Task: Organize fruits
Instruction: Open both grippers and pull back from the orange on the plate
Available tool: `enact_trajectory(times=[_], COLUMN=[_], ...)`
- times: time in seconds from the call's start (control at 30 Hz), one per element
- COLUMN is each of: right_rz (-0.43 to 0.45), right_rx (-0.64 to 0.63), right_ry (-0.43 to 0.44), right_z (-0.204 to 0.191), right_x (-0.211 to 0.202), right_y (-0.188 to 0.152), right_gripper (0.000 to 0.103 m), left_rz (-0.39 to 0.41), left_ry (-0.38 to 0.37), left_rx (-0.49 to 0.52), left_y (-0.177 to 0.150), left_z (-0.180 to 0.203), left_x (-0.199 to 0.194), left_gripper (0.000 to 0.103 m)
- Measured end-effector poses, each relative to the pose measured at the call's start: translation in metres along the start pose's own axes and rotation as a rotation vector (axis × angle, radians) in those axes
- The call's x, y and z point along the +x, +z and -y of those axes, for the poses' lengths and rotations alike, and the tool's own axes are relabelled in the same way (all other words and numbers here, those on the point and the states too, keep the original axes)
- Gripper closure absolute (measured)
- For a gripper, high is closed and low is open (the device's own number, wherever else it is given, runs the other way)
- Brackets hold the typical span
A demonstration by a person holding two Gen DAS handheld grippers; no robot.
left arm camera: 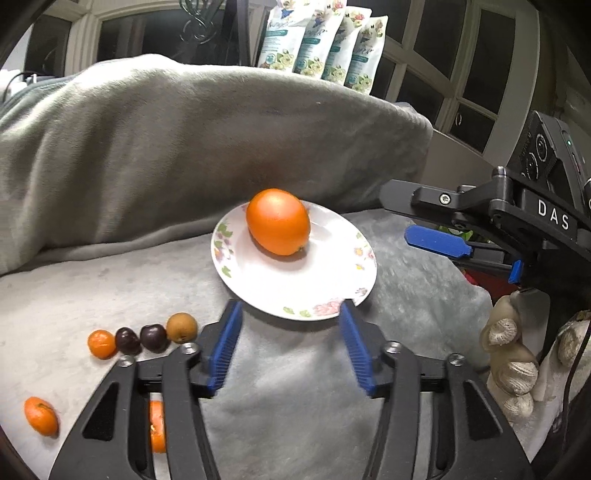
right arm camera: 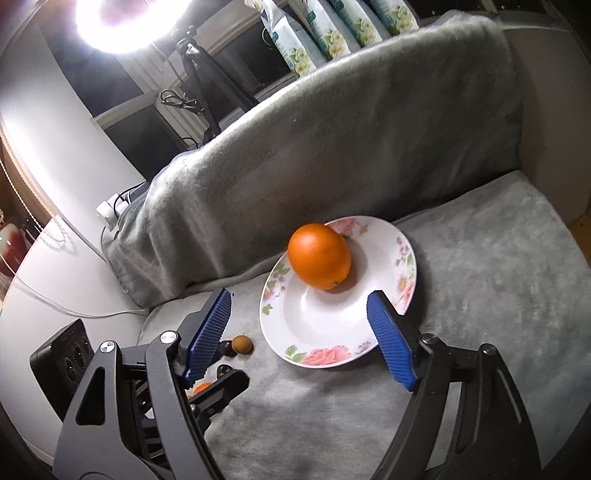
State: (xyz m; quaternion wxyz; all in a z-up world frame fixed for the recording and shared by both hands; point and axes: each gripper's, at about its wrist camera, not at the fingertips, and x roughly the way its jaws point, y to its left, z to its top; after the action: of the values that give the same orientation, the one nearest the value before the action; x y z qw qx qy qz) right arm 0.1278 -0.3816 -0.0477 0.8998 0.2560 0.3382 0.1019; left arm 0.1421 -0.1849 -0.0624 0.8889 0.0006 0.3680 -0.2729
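Observation:
A large orange (left arm camera: pixel 277 221) lies on a white floral plate (left arm camera: pixel 295 288) on the grey blanket; both also show in the right wrist view, the orange (right arm camera: pixel 319 255) on the plate (right arm camera: pixel 325 332). My left gripper (left arm camera: pixel 290 314) is open and empty, its tips at the plate's near rim. My right gripper (right arm camera: pixel 299 299) is open and empty above the plate's near side, and it shows in the left wrist view (left arm camera: pixel 436 240) at the right. A small orange (left arm camera: pixel 101 344), two dark plums (left arm camera: pixel 142 339), a brown fruit (left arm camera: pixel 181 327) and further small oranges (left arm camera: pixel 41 415) lie at the left.
A grey blanket-covered sofa back (left arm camera: pixel 184 147) rises behind the plate. Floral packets (left arm camera: pixel 325 44) stand on the window sill. A power strip (right arm camera: pixel 64 354) and cables lie on a white table at the left. A ring light (right arm camera: pixel 129 22) glares above.

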Motion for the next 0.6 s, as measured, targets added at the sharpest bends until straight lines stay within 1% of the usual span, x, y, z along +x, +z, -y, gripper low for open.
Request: enact_trajectory(times=[0.07, 0.13, 0.17, 0.23, 0.3, 0.4, 0.5, 0.6], right_rz=[0.012, 0.025, 0.029, 0.044, 0.053, 0.058, 0.067, 0.070], right_rx=[-0.007, -0.017, -0.022, -0.041, -0.064, -0.112, -0.157, -0.195], right_ry=[-0.013, -0.027, -0.032, -0.047, -0.061, -0.074, -0.077, -0.065], right_z=[-0.002, -0.003, -0.003, -0.008, -0.013, -0.025, -0.037, -0.048], right_x=[-0.004, -0.007, -0.009, -0.012, -0.014, -0.016, -0.019, -0.018], right_y=[-0.001, -0.002, -0.002, -0.005, -0.007, -0.013, -0.021, -0.031], right_gripper=[0.024, 0.023, 0.019, 0.015, 0.015, 0.015, 0.015, 0.015], left_rz=[0.005, 0.012, 0.017, 0.022, 0.031, 0.066, 0.084, 0.108], left_ry=[-0.003, 0.003, 0.005, 0.002, 0.001, 0.009, 0.030, 0.069], left_rx=[0.004, 0.005, 0.003, -0.002, -0.006, -0.008, -0.015, -0.012], left_y=[-0.001, -0.003, -0.004, -0.005, -0.007, -0.011, -0.015, -0.020], left_z=[0.000, -0.003, -0.004, -0.007, -0.010, -0.017, -0.025, -0.038], left_x=[-0.004, -0.009, -0.011, -0.016, -0.022, -0.035, -0.047, -0.063], left_gripper=[0.041, 0.036, 0.035, 0.034, 0.034, 0.034, 0.034, 0.034])
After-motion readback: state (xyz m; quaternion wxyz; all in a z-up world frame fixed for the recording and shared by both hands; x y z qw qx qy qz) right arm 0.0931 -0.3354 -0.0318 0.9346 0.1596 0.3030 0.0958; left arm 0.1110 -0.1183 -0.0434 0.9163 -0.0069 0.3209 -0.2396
